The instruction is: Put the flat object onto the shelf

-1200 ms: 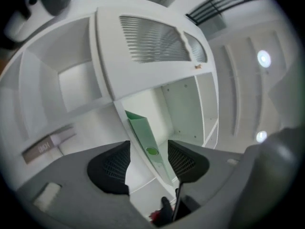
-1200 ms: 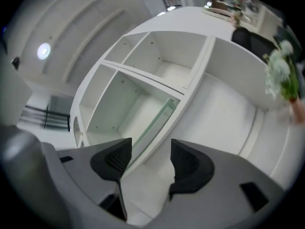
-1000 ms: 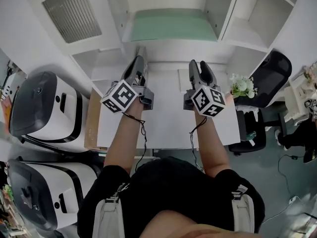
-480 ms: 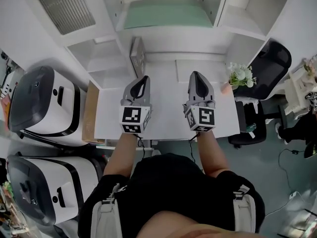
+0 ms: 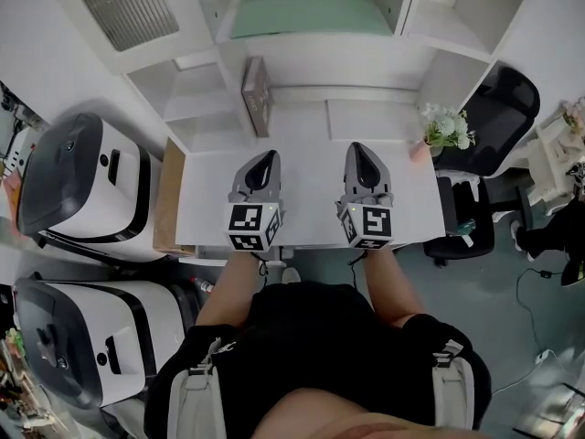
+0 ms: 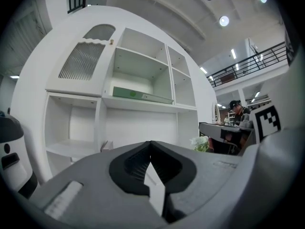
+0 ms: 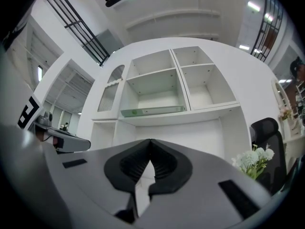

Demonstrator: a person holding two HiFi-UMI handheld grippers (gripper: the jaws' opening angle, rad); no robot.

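Left gripper (image 5: 263, 158) and right gripper (image 5: 364, 150): both closed tight and empty, centre frame over the white desk (image 5: 311, 222). The flat green object (image 5: 306, 12) lies on the shelf (image 5: 311, 51), top centre. Placement is judged complete. Any withdrawal should run level, clear of the flowers (image 5: 446, 128). Count: two grippers, one green object, one flower bunch.

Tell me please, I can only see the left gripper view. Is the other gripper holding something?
Observer: No. The right gripper is shut, with nothing between its jaws.
Operator: Where is it?
Observer: The head view shows it beside the left gripper, both over the white table.
Operator: What's past the flowers?
Observer: A black chair stands behind the flowers, off the table's right end.
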